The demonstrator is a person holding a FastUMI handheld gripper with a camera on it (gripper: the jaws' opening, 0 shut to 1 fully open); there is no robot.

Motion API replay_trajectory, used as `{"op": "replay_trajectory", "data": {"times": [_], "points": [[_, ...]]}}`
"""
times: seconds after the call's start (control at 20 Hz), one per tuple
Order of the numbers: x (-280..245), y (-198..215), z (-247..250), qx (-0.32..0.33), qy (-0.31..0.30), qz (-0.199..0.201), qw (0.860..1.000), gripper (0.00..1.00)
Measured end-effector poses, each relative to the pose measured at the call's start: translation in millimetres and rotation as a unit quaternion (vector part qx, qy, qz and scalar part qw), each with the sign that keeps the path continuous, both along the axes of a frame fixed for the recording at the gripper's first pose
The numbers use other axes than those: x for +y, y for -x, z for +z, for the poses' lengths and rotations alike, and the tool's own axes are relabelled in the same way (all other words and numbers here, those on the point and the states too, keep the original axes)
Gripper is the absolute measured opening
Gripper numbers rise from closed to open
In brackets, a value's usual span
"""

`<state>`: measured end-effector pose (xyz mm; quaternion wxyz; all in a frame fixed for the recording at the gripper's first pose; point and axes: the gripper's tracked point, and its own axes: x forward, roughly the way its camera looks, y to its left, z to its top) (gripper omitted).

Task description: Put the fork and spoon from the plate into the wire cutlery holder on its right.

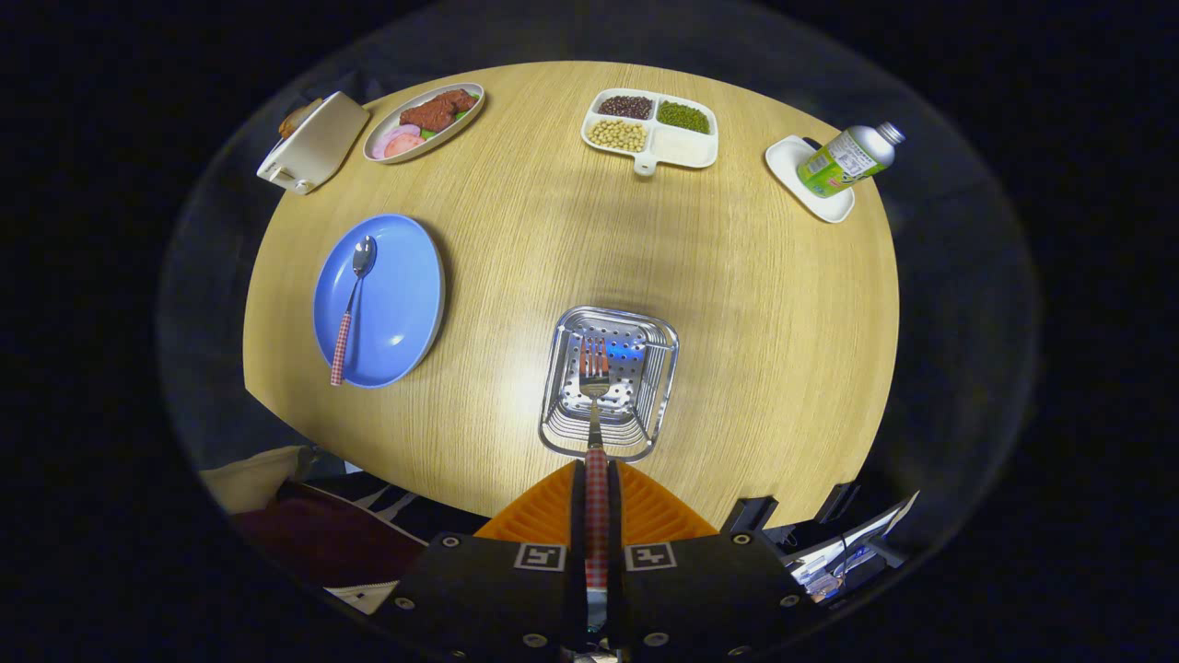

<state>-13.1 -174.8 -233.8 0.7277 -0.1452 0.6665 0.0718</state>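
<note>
Two orange fingers (553, 520) clenched on fork (594, 391), red-checked handle pinched in gripper (597, 516), lower handle hidden between black gripper plates. Tines poised over wire cutlery holder (645, 364), whether inside or just above hard to tell. Left of holder, blue plate (401, 299) bearing spoon (352, 308). Beyond, on wooden table (516, 221): divided white tray (686, 147) with beans and grains, oval dish (382, 147) of meat and slices, white box (313, 143) with contents mostly hidden, bottle (847, 161) on small white dish (792, 161).
</note>
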Motion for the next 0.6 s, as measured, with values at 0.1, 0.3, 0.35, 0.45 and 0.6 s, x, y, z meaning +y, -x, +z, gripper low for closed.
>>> {"op": "replay_trajectory", "data": {"times": [0.1, 0.3, 0.35, 0.45, 0.6], "points": [[1, -4, -6, 0.008, 0.002, 0.001, 1.000, 0.09], [-1, -10, -12, 0.013, 0.001, -0.009, 1.000, 0.11], [-2, -13, -11, 0.010, 0.001, -0.010, 1.000, 0.12], [0, -16, -7, 0.001, -0.008, -0.019, 1.000, 0.14], [2, -18, 0, -0.026, -0.020, -0.027, 0.999, 0.24]]}}
